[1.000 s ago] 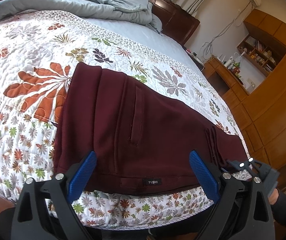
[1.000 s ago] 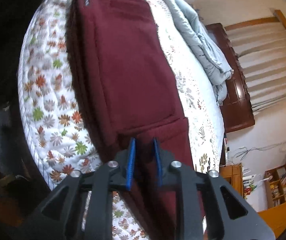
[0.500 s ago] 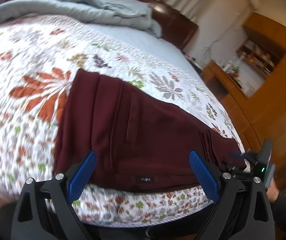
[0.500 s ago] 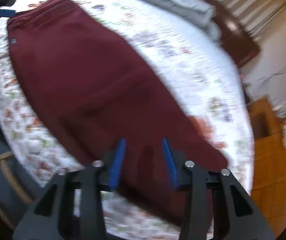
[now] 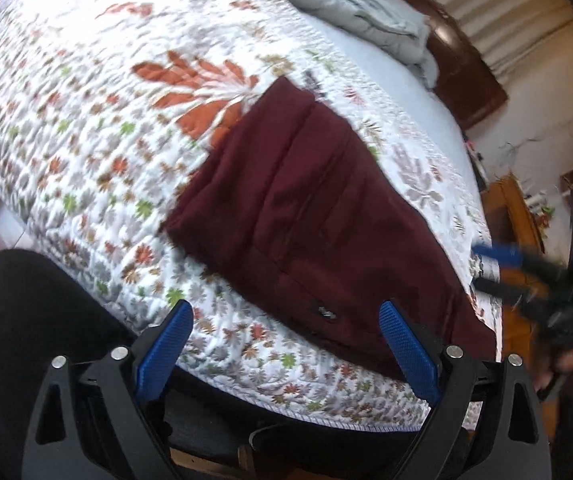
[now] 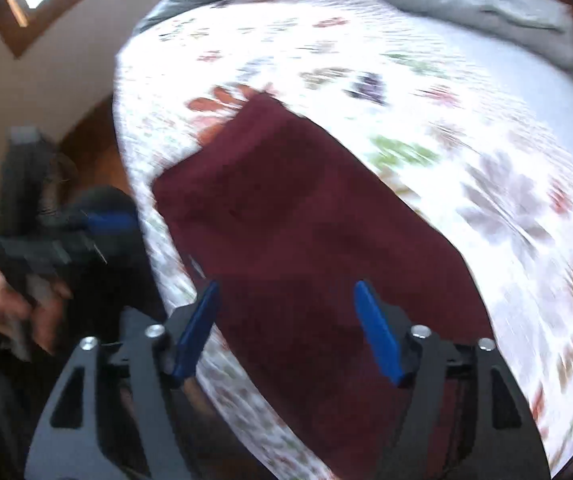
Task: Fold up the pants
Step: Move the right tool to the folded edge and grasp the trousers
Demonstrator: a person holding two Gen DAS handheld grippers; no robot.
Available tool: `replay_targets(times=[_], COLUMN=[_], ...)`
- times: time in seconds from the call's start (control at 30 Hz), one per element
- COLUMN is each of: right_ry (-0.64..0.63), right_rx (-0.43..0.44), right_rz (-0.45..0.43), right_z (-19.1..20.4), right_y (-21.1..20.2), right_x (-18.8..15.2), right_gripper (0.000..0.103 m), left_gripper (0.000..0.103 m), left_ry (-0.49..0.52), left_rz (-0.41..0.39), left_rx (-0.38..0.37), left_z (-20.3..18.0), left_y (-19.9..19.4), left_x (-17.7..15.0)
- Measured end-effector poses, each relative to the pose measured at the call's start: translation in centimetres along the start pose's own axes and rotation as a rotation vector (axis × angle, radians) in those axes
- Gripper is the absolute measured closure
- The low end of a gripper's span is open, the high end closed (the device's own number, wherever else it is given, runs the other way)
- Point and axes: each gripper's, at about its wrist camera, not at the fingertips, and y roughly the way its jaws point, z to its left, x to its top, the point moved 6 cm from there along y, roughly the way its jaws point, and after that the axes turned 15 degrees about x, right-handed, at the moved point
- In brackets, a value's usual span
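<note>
The maroon pants [image 5: 318,216] lie folded in a long flat stack on the floral quilt [image 5: 86,128], near the bed's front edge. A small label [image 5: 325,313] shows on their near edge. My left gripper [image 5: 286,344] is open and empty, held off the bed's edge before the pants. My right gripper [image 6: 288,320] is open and empty, hovering over the near end of the pants [image 6: 306,240]. The right gripper also shows blurred at the right in the left wrist view [image 5: 526,276]. The left gripper shows blurred at the left in the right wrist view [image 6: 66,236].
A crumpled grey-blue duvet [image 5: 350,8] lies at the head of the bed by the dark wooden headboard [image 5: 470,76]. Wooden cabinets [image 5: 518,208] stand to the right of the bed. The person's dark-clad leg [image 5: 34,320] is at the bed's front edge.
My right gripper has opened, let go of the pants and swung round to face along them. My left gripper has drawn back and turned left, still open. Both views are motion-blurred.
</note>
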Motion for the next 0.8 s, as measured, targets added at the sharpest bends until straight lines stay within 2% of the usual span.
replay_targets(times=[0.07, 0.17, 0.3, 0.5, 0.57, 0.67, 0.8], right_ry=[-0.035, -0.084, -0.098, -0.096, -0.097, -0.088, -0.099], right_rx=[0.058, 0.091, 0.119, 0.158, 0.173, 0.189, 0.198], right_rz=[0.044, 0.111, 0.208, 0.362, 0.398, 0.439, 0.469], right_z=[0.5, 0.4, -1.1, -3.1, -3.3, -3.7, -3.8], right_y=[1.4, 3.5, 6.3, 10.7, 11.6, 12.6, 13.2], right_x=[3.2, 8.3, 13.0, 15.4, 15.6, 15.9, 16.4], right_gripper=[0.021, 0.019, 0.016, 0.015, 0.015, 0.015, 0.015], left_gripper=[0.008, 0.008, 0.008, 0.008, 0.008, 0.008, 0.008], left_ry=[-0.03, -0.039, -0.082, -0.116, -0.143, -0.252, -0.324], left_rz=[0.017, 0.022, 0.047, 0.094, 0.12, 0.166, 0.169], left_rx=[0.014, 0.007, -0.001, -0.019, -0.05, -0.154, -0.181], left_z=[0.6, 1.0, 1.8, 2.2, 2.4, 3.7, 4.8], left_y=[0.5, 0.8, 1.5, 2.8, 3.2, 3.4, 4.0], left_x=[0.1, 0.6, 1.5, 2.1, 1.9, 1.3, 0.9])
